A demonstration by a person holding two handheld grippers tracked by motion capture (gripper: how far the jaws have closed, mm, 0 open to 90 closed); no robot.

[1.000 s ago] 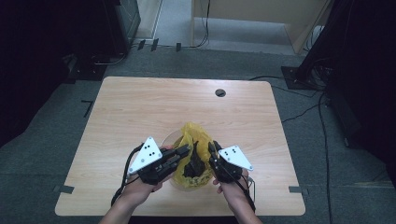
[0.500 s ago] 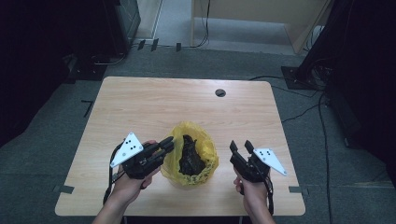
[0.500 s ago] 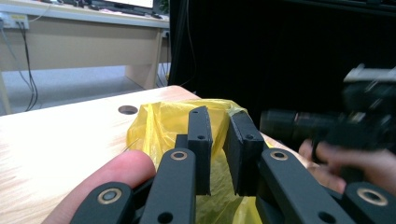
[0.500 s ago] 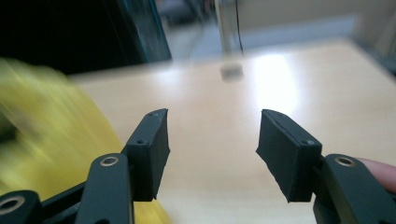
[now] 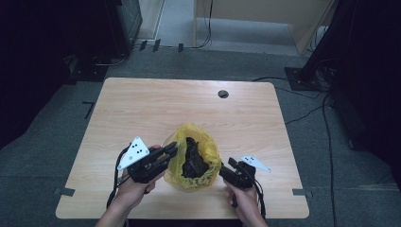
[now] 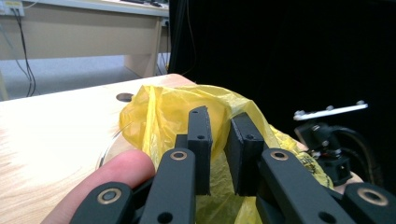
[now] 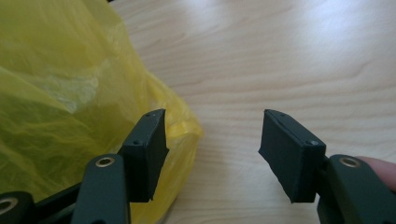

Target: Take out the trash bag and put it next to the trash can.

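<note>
Near the front edge of the light wooden table [image 5: 142, 109], a crumpled yellow plastic bag [image 5: 208, 146] with something dark inside. Left of the bag, left gripper [image 6: 219, 154], jaws narrow, pinching a fold of the bag's plastic. Right of the bag, right gripper [image 7: 212, 154], jaws just opened wide, nothing clamped, one pad against the bag's edge, the other over bare wood.

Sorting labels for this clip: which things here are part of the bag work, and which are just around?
In the job:
- yellow bag
- dark contents inside it
- left gripper, pinching the bag's edge
- right gripper, open beside the bag

Just around:
- table and its cable hole
- floor cables
</note>
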